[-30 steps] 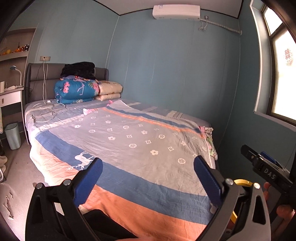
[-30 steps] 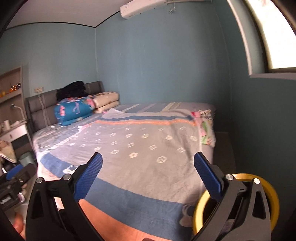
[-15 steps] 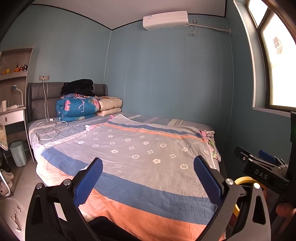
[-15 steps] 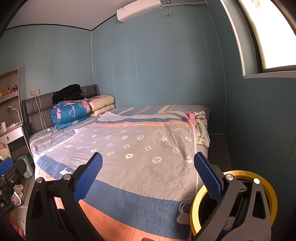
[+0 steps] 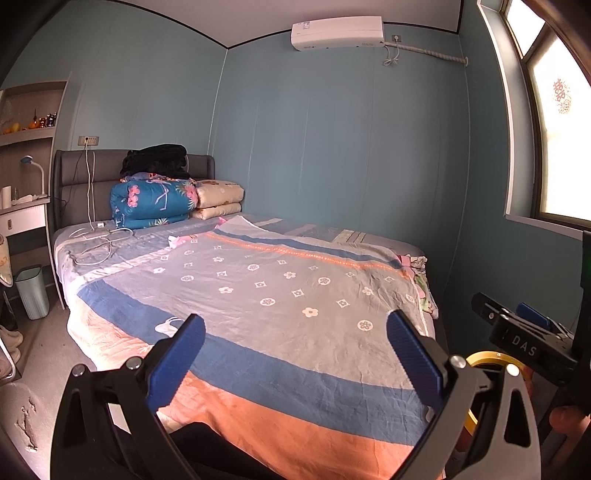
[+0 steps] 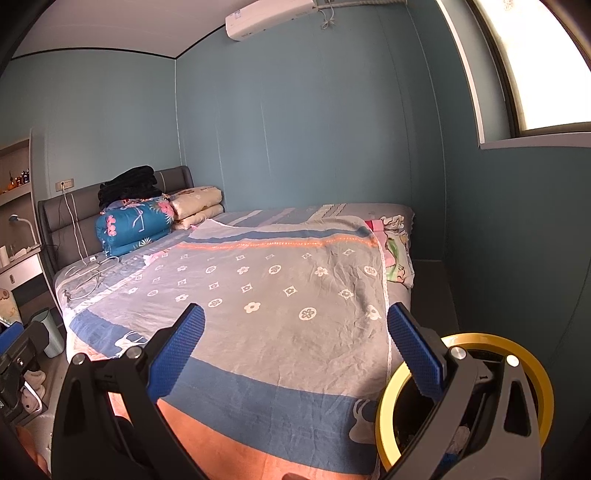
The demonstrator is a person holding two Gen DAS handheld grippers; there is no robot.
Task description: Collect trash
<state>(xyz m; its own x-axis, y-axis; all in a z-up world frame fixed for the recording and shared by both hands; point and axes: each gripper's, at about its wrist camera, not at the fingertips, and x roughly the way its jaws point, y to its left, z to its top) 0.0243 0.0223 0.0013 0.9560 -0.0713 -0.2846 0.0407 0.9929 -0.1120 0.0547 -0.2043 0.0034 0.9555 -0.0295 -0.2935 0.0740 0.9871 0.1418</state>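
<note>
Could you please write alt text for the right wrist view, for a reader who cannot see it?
The open right hand-held gripper, blue-padded and empty, points across a bed covered by a patterned blanket in a blue-walled bedroom. A yellow-rimmed bin sits at lower right behind the gripper. Folded quilts lie by the headboard, with an air conditioner above.

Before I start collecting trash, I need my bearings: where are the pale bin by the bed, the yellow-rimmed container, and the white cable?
pale bin [image 5: 32,292], left wrist view, front wall
yellow-rimmed container [image 6: 537,363], right wrist view, right rim
white cable [image 5: 96,245], left wrist view, loop on bed
</note>
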